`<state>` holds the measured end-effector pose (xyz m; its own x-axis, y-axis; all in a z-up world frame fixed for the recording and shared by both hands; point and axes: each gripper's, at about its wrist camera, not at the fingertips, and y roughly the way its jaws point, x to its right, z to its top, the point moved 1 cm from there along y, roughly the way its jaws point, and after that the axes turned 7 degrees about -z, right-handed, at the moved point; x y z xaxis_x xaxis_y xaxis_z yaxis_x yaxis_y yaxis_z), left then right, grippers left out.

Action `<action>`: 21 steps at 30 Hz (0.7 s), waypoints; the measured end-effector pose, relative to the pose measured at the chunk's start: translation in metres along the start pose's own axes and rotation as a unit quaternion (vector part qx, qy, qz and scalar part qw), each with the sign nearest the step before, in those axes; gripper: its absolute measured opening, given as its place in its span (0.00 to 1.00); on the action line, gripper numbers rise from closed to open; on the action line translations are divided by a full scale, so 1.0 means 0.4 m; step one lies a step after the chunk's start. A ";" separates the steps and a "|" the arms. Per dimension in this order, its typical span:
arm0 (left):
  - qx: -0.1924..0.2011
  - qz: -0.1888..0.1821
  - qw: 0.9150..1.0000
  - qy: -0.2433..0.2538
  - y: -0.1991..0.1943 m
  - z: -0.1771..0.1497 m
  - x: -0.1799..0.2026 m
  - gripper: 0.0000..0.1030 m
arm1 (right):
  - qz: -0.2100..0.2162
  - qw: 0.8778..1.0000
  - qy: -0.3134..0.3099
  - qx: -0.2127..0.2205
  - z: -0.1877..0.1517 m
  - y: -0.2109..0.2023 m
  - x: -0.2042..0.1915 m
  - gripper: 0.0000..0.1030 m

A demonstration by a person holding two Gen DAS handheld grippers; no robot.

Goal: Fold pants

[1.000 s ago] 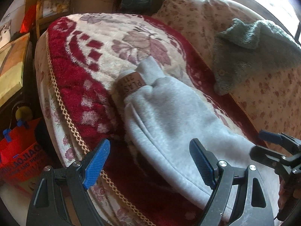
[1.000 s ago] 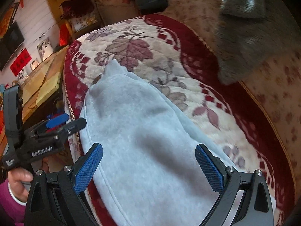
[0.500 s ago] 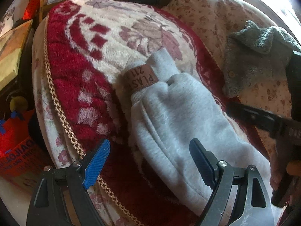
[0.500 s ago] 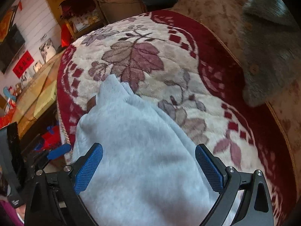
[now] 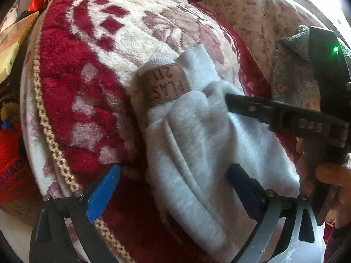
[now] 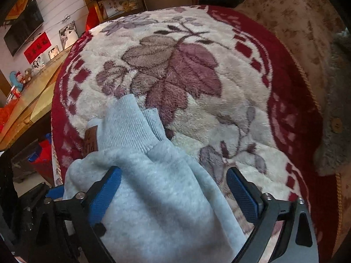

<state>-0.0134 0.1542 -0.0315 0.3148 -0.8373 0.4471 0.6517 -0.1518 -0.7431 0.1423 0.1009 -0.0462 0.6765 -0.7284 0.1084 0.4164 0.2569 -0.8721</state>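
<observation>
Here we held both claws, left [image 5: 173,192] and right [image 6: 173,192], spread apart over the pants [image 5: 197,153], cuff at twelve o'clock on the blanket [image 6: 197,65].

Place: a lived-in home, a sitting room by its furnishings.
Seating: a sofa [image 6: 291,22] in beige flowered fabric, its seat covered by a plush red-and-cream blanket [image 6: 197,70] with a leaf pattern and braided edging.
Wall: a flat television [image 6: 24,27] hung at the upper left, a red paper banner [image 6: 37,47] below it.
Keepsakes: family photographs [image 6: 68,34] and small stuffed toys [image 6: 20,79] stood along a wooden sideboard [image 6: 37,87].
Clothing: a grey knitted garment [image 5: 294,76] with a button lay on the sofa's far side.
Floor: a red bag [image 5: 11,164] beside the sofa's near edge.
</observation>
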 end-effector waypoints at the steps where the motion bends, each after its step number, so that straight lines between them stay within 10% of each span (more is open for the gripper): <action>1: -0.002 -0.001 1.000 0.002 0.008 0.001 0.002 0.96 | 0.014 1.000 -0.001 -0.005 0.001 0.010 -0.004 0.62; 4: -0.002 -0.031 1.000 0.003 0.029 0.008 0.008 0.91 | 0.028 1.000 -0.006 -0.008 0.000 0.021 -0.021 0.48; 7: 0.006 -0.103 0.995 -0.008 0.037 0.017 0.004 0.38 | 0.031 0.999 -0.011 0.002 -0.004 0.007 -0.029 0.33; 9: 0.003 -0.131 0.991 -0.002 0.041 0.017 0.014 0.29 | 0.027 1.000 -0.014 0.007 -0.008 -0.007 -0.027 0.27; 21: 0.071 -0.122 0.981 0.132 -0.111 0.007 0.181 0.22 | 0.032 0.997 0.016 0.062 -0.024 -0.186 -0.001 0.25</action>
<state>-0.0178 0.1017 0.0352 -0.0394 -0.8949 0.4445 0.7810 -0.3050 -0.5450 0.1054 0.0759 0.0140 0.6852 -0.7274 0.0369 0.4464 0.3794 -0.8104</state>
